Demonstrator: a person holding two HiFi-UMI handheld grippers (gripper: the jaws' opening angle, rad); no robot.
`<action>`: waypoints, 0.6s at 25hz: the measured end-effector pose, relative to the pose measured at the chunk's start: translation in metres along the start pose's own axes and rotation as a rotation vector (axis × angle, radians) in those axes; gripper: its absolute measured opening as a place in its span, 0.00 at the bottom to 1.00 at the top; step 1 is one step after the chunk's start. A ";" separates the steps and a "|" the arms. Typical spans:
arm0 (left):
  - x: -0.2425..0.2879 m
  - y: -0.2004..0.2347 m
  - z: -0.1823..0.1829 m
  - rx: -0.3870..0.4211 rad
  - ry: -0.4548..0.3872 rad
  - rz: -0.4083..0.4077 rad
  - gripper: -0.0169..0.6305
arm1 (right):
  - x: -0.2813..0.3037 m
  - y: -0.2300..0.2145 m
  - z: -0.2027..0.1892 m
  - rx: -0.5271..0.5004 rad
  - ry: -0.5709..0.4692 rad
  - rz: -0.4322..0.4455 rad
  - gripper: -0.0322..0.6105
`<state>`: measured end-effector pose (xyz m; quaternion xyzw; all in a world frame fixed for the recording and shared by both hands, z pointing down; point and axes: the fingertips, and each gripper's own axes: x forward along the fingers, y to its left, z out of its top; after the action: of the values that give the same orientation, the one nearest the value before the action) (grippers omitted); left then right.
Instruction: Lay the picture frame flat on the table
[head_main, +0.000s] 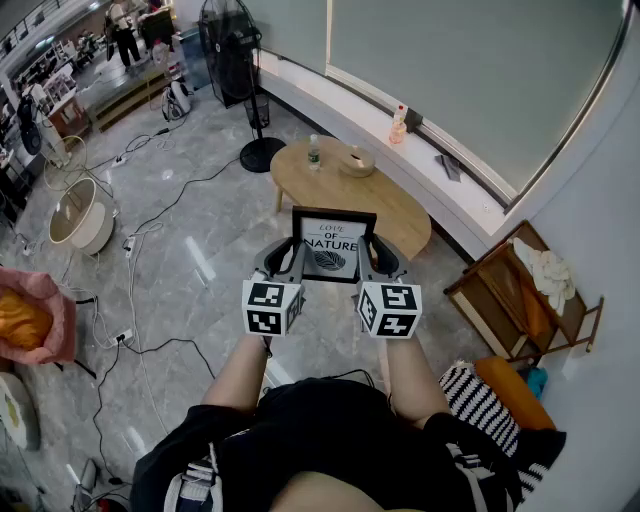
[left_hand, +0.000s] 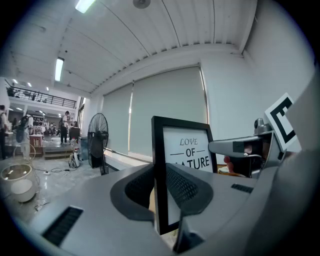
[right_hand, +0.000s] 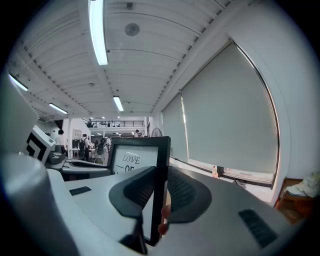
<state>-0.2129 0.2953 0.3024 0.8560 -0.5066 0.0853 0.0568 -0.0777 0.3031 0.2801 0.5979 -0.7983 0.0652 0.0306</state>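
Both forearms reach forward, side by side. The left gripper (head_main: 288, 252) is clamped on the frame's (head_main: 331, 247) left edge and the right gripper (head_main: 372, 252) on its right edge, holding it upright in the air before the desk (head_main: 395, 205).

Head view looks steeply down from above and behind both tools. It takes in the left gripper (head_main: 288, 258), the right gripper (head_main: 372, 258), the picture frame (head_main: 333, 243) between them, and a table (head_main: 300, 185) beyond their tips. Each gripper view sits low and very close behind its own jaws, facing forward along them and tilted up toward the ceiling (left_hand: 150, 30) and window blinds (left_hand: 165, 110). All three views share the frame. Each gripper view also catches the other gripper on its inner side.
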 end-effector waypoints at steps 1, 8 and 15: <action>-0.003 -0.003 0.002 0.003 -0.003 0.000 0.16 | -0.004 -0.001 0.001 0.001 -0.001 -0.001 0.19; -0.021 -0.013 0.006 -0.002 -0.015 -0.004 0.16 | -0.023 0.004 0.005 0.020 -0.016 0.005 0.19; -0.029 -0.005 0.005 0.003 -0.014 -0.003 0.16 | -0.024 0.016 0.006 0.023 -0.019 0.010 0.20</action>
<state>-0.2219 0.3212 0.2916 0.8575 -0.5057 0.0800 0.0518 -0.0864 0.3294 0.2699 0.5948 -0.8008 0.0688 0.0158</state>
